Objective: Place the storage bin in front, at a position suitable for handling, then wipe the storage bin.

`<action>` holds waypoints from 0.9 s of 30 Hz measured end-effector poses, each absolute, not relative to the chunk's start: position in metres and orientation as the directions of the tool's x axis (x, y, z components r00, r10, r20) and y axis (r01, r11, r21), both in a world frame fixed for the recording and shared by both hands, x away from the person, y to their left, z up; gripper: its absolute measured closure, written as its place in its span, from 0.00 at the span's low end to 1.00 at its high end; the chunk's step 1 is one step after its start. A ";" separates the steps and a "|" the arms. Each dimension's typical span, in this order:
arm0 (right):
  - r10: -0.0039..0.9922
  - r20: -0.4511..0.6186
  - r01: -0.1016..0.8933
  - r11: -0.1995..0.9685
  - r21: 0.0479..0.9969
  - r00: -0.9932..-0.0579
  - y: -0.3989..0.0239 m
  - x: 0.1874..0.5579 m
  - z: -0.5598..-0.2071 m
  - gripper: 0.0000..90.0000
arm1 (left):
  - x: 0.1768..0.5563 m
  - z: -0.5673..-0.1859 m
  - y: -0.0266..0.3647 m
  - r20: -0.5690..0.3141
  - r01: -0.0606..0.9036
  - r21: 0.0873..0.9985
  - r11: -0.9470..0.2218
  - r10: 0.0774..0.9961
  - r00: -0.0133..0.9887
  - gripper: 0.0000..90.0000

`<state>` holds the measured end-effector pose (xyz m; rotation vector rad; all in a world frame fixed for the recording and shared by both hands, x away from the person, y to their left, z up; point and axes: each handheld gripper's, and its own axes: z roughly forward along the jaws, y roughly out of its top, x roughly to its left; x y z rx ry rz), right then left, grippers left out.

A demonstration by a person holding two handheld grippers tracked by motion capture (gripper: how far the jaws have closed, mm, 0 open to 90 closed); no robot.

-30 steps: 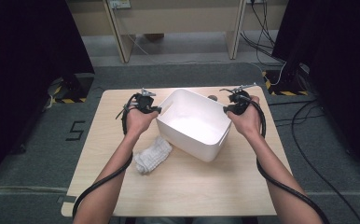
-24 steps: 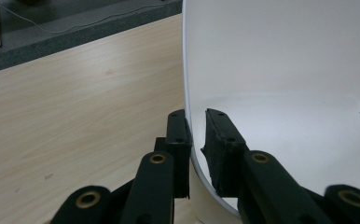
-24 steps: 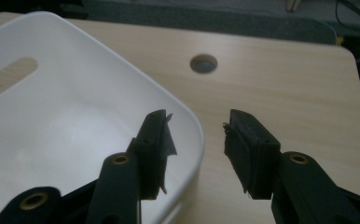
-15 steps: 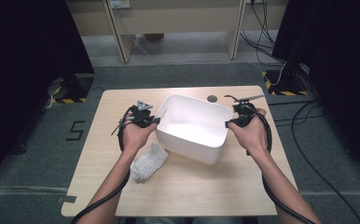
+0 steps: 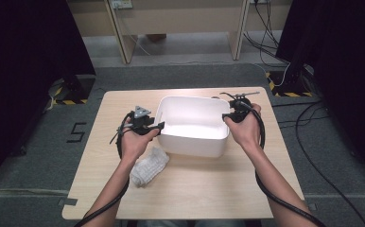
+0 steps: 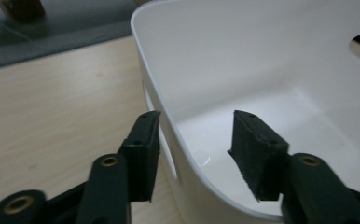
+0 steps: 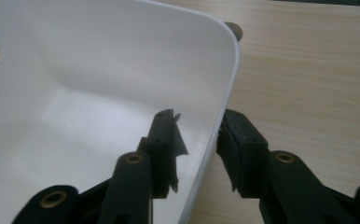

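From the high view, a white tub (image 5: 193, 125) sits on the table (image 5: 209, 189) between the left gripper (image 5: 158, 126) and the right gripper (image 5: 227, 116), with a white cloth (image 5: 148, 164) near the left hand. In the left gripper view, the jaws have just been opening and straddle the tub's wall (image 6: 169, 126), pads apart from it. In the right gripper view, the jaws have likewise been opening around the opposite wall (image 7: 215, 116); the outer pad seems just beside it.

fingers (image 6: 143, 154): black, brass screws | cables: black | forearms: no sleeves
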<state>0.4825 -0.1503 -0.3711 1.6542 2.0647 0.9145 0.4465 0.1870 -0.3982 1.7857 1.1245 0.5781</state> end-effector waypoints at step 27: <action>0.927 0.246 0.636 -0.011 0.772 -0.283 -0.199 0.443 -0.377 0.57 | 0.366 -0.490 0.228 -0.053 0.529 0.766 -0.366 0.784 0.619 0.33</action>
